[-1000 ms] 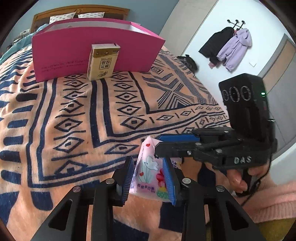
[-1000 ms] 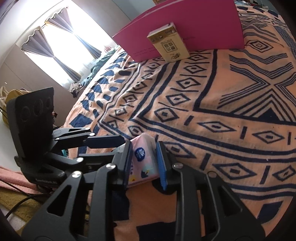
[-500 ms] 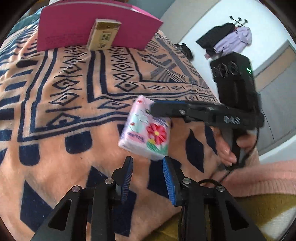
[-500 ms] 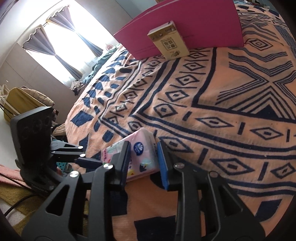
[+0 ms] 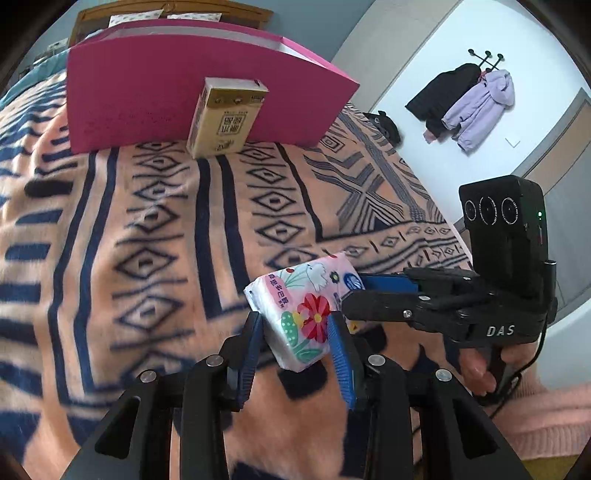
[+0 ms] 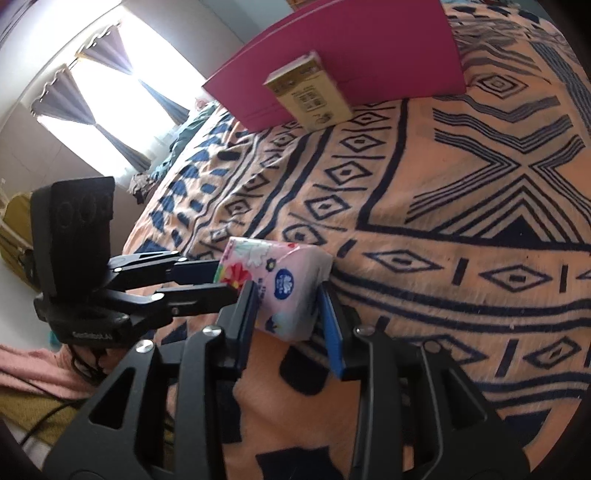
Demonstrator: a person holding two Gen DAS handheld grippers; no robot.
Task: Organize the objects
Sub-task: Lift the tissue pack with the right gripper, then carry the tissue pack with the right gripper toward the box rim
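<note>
Flowery tissue pack (image 5: 308,314) squeezed by both the left gripper (image 5: 295,345) and right gripper (image 6: 288,314), above patterned blanket (image 5: 147,240), pink box (image 5: 166,81) far back

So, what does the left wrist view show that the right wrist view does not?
Only the left wrist view shows the coat rack with a black jacket and a lilac hoodie, and the wooden headboard.

Only the right wrist view shows the bright window with grey curtains.

Both show the floral tissue pack between the fingers of both hand-held grippers, left and right, the pink box, the yellow carton leaning on it, and the patterned blanket.
</note>
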